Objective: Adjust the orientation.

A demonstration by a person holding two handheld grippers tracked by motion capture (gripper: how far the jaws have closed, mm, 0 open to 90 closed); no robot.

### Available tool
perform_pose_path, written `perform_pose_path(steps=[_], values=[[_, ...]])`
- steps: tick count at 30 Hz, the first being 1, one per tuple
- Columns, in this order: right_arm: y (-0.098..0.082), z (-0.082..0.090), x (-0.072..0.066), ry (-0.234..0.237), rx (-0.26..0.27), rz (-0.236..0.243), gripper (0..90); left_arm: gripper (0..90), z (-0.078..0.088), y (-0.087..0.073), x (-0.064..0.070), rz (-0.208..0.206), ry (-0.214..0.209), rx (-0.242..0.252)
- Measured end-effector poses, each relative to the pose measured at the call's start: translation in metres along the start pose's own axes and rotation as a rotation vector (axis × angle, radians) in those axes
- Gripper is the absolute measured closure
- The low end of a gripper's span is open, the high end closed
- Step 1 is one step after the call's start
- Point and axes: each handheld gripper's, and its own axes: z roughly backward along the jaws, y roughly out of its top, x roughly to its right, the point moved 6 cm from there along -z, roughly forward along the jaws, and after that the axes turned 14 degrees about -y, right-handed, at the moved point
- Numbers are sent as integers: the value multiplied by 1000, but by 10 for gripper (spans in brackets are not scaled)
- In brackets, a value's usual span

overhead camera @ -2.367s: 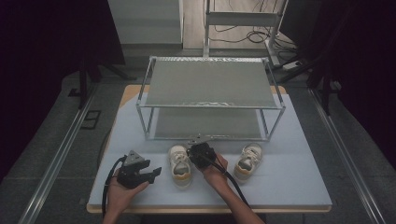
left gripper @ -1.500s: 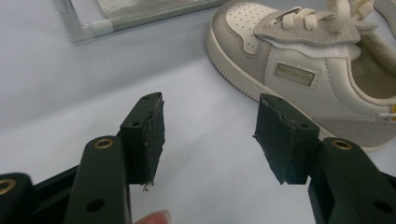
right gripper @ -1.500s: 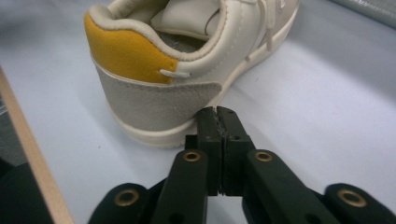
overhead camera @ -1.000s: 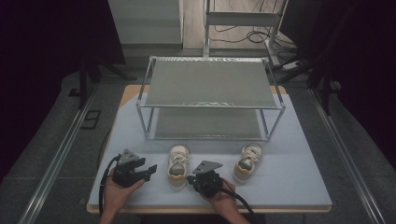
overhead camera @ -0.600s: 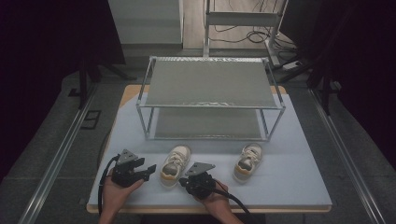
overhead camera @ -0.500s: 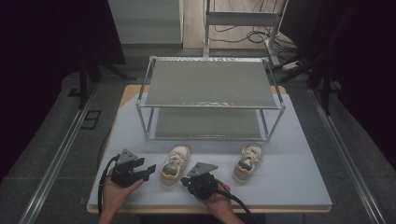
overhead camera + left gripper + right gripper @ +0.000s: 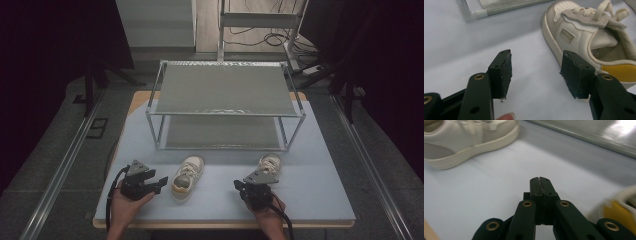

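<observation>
Two small cream shoes lie on the pale blue table (image 7: 310, 200). The left shoe (image 7: 187, 177) lies tilted with its toe toward the rack. It appears at the right in the left gripper view (image 7: 594, 37), its yellow insole showing. My left gripper (image 7: 162, 182) (image 7: 536, 65) stands open just left of this shoe, nothing between its pads. The right shoe (image 7: 270, 162) sits in front of the rack's right leg and shows blurred in the right gripper view (image 7: 621, 215). My right gripper (image 7: 245, 187) (image 7: 540, 180) is shut and empty, just in front of it.
A two-shelf metal rack (image 7: 225, 115) stands across the middle of the table, its lower shelf (image 7: 599, 132) close behind the shoes. The table's front edge runs right below both hands. The left shoe (image 7: 461, 142) shows at the upper left in the right gripper view.
My right gripper drew back from beside the left shoe to the front, then slid right toward the right shoe. The left shoe turned, its toe now angled right. The left gripper stayed put.
</observation>
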Motion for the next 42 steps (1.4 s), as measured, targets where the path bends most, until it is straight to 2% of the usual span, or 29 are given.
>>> perform_pose_path(steps=[4,6,8,14,27,28,33,42], values=[[-4,1,8,-23,-5,-15,893,418,0,0,0,4,-2,1],[-10,1,17,-64,-16,-24,895,417,-1,1,0,1,-5,0],[-13,3,20,-49,-13,-43,895,417,-2,0,-1,6,-4,-2],[-22,13,28,-59,-17,-66,895,417,-3,1,-1,0,-8,-6],[-48,37,64,-112,-22,-135,894,416,-4,1,-2,1,-8,-9],[-53,40,70,-125,-27,-148,894,416,-4,1,-2,3,-8,-10],[-65,45,86,-143,-34,-183,893,416,-5,1,-2,3,-9,-11],[-73,52,106,-167,-33,-217,893,416,-4,1,-2,3,-6,-10]])
